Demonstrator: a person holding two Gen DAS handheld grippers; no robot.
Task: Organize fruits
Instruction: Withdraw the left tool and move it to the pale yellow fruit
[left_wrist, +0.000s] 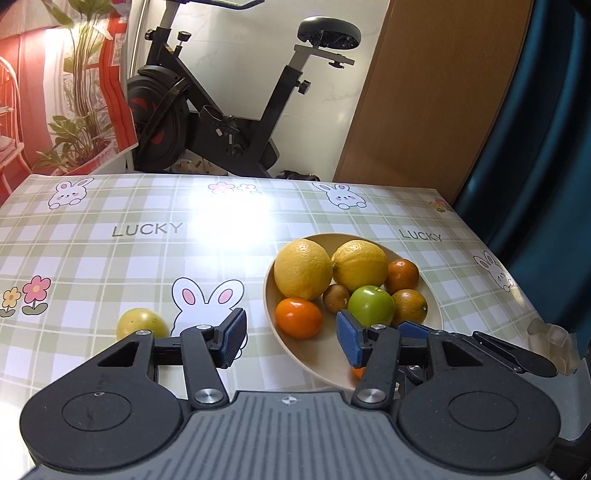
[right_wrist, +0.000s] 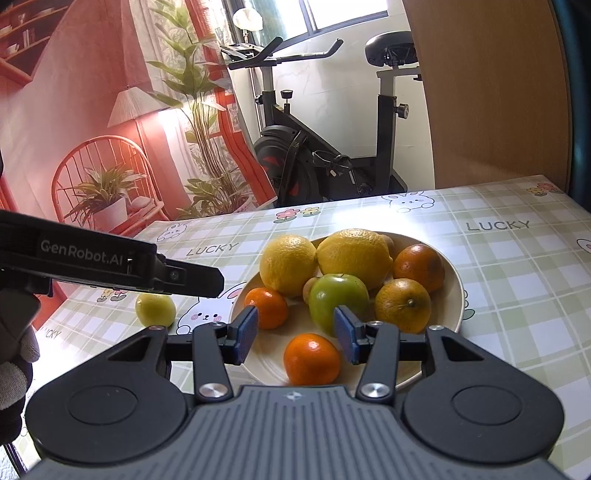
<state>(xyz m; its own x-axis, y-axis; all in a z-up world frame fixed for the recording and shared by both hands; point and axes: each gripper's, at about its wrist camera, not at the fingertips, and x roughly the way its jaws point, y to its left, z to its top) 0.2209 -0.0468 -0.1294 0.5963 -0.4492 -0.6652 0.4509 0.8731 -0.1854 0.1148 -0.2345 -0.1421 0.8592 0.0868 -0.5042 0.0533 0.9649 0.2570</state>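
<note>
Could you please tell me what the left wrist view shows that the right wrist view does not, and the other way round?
Only the left wrist view shows the small brown fruit clearly, between the fruits on the plate.

Only the right wrist view shows the orange at the plate's near edge in full, the left gripper from the side, and a gloved hand.

Both show two lemons, the green apple, and the yellow-green fruit alone on the tablecloth.

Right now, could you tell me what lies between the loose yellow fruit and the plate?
Only bare tablecloth separates the yellow fruit from the plate, in both views.
</note>
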